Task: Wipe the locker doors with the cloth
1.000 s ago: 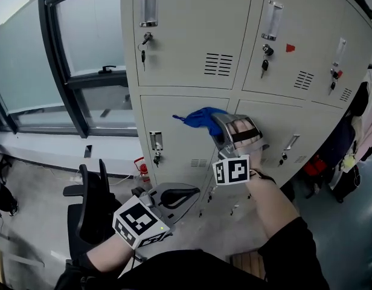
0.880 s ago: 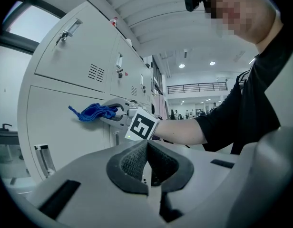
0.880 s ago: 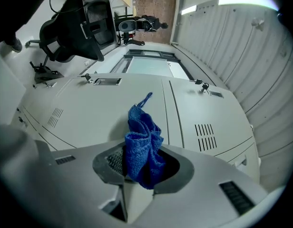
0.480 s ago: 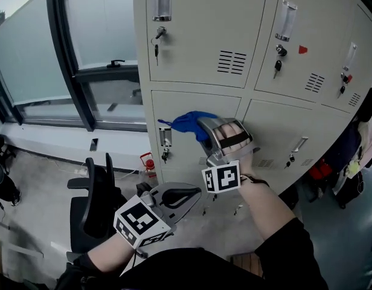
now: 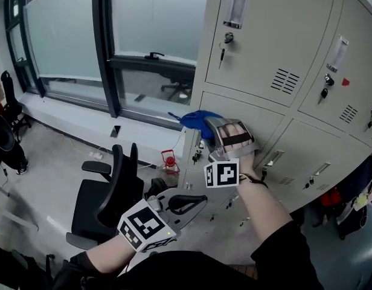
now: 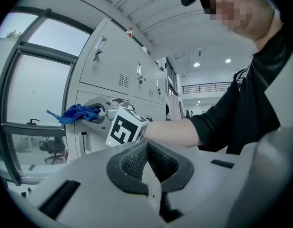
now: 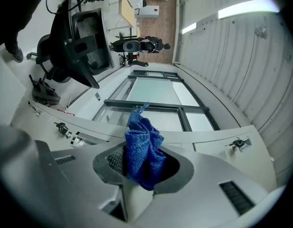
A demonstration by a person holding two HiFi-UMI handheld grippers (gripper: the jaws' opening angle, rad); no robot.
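Observation:
A bunched blue cloth (image 5: 197,120) is pinched in my right gripper (image 5: 205,124), which is shut on it and holds it at the left edge of a lower beige locker door (image 5: 246,116). The right gripper view shows the cloth (image 7: 142,148) standing up between the jaws with the locker face (image 7: 137,129) just behind it. My left gripper (image 5: 192,202) hangs low in front of my body, apart from the lockers, jaws shut on nothing. In the left gripper view the cloth (image 6: 79,113) and the right gripper's marker cube (image 6: 126,128) appear against the lockers (image 6: 122,56).
The locker bank has keys (image 5: 223,48) in the locks, vents and handles (image 5: 235,7). A black office chair (image 5: 110,192) stands at the lower left, a small red object (image 5: 169,161) on the floor by the wall. Large windows (image 5: 150,17) fill the left.
My right gripper with the cloth has slid left across the lower door to its left edge, and my head has turned left so more window shows. The left gripper stayed low.

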